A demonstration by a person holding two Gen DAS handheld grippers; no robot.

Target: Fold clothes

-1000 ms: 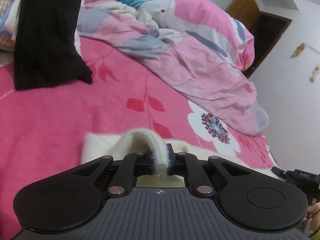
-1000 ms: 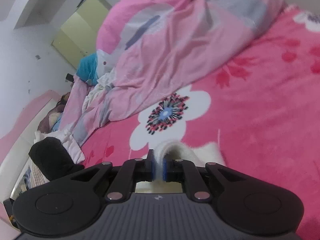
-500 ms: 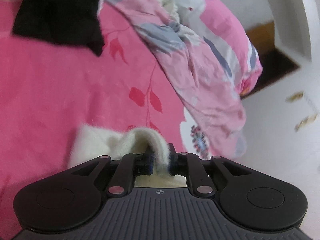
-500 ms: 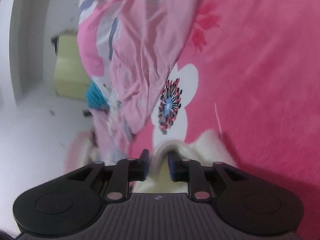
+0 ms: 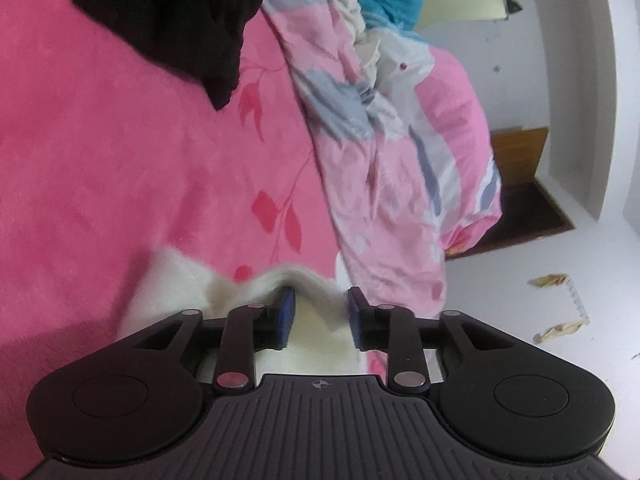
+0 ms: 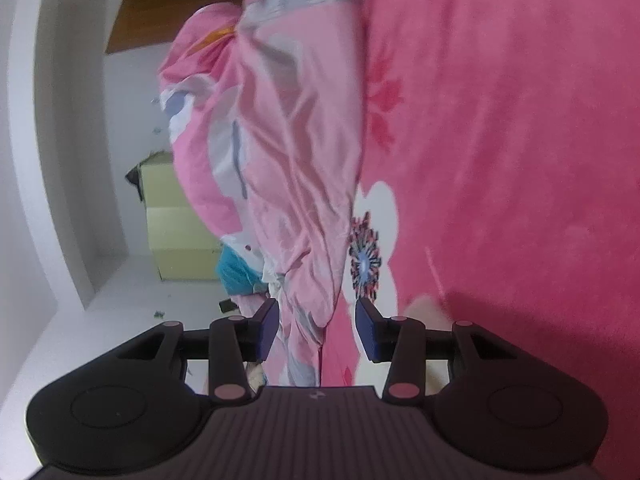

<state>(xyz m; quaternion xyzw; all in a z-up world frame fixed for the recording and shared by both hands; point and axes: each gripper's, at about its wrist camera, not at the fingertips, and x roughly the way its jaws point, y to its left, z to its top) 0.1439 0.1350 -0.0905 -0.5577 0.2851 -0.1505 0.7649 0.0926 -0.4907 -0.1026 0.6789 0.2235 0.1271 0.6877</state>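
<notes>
Left tool [image 5: 319, 312]: opening, cream fleece garment [image 5: 308, 320] loose between pads | Right tool [image 6: 316, 326]: opening, nothing between | bed [image 5: 100, 160]: pink sheet

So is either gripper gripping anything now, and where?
No. Both are opening: the left gripper has the cream garment's fold loose between its fingers; the right gripper has nothing.

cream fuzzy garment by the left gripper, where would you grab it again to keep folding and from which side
Take the cream fuzzy garment at the raised ridge between the fingers of the left gripper, coming in low and level from the near side. That hump stands up off the pink bedspread, so pads can likely close on it; the rest lies flat. The jaws are opening, with fabric between them.
</notes>
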